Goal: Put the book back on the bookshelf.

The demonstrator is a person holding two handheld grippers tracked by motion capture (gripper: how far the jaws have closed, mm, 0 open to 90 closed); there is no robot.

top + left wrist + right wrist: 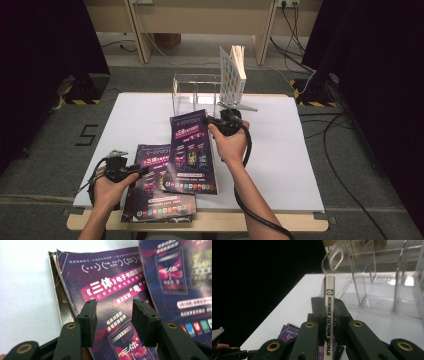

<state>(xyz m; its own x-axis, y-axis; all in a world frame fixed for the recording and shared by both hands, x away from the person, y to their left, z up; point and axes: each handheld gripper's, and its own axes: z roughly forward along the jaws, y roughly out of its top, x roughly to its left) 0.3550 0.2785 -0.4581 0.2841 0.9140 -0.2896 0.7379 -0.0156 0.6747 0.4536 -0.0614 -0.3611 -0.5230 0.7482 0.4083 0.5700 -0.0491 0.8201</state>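
- The right gripper has its jaws clamped narrow on the spine of a purple magazine, which stands on edge between the pads.
- In the high view that magazine is tilted, its lower edge over a second magazine.
- The left gripper has its jaws wide apart with nothing between them, hovering over the second magazine's cover.
- A clear plastic rack stands just beyond the held magazine on the white table.
- A white book stands in the rack.
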